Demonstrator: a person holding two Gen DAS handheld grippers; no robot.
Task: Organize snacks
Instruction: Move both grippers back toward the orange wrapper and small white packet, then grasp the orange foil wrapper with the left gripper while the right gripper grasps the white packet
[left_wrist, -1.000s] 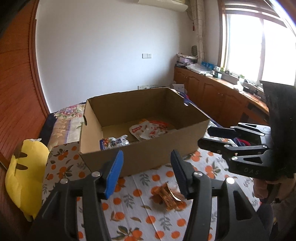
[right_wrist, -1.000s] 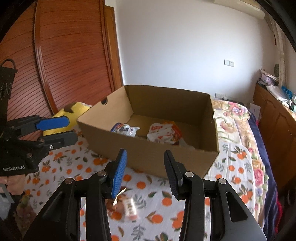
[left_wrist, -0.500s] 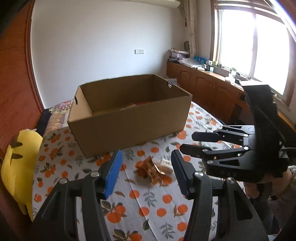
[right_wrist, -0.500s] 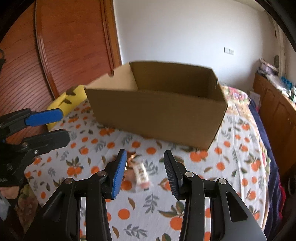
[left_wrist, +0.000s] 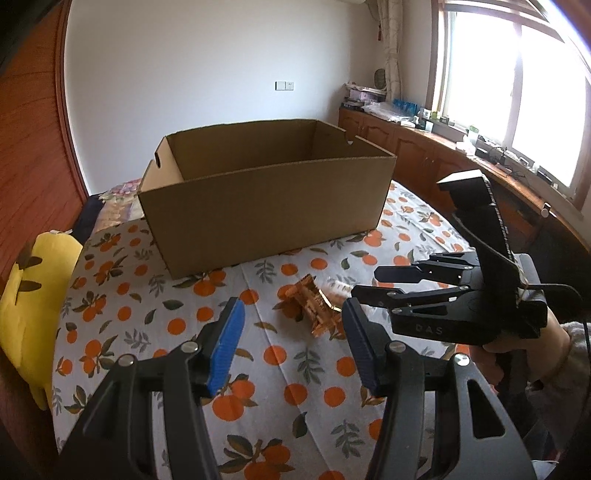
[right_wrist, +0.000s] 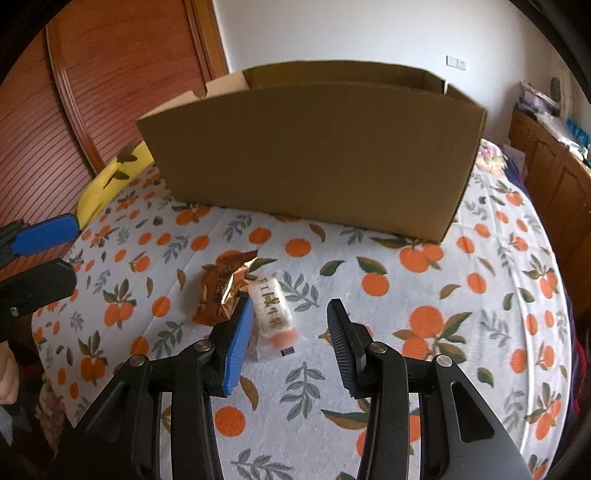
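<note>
A crinkled gold-orange snack wrapper (right_wrist: 221, 291) lies flat on the orange-print bedspread, touching a clear-wrapped white snack bar (right_wrist: 273, 314) with printed characters beside it. Behind both stands the open cardboard box (right_wrist: 314, 155), upright.

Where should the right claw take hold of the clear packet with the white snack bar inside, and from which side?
Grip the clear-wrapped white snack bar across its middle, coming from above. It lies flat on the orange-print cloth, long axis pointing toward the cardboard box, so the open right claw already straddles its narrow width. The crinkled gold foil packet touches its left side, so keep that finger tight.
</note>
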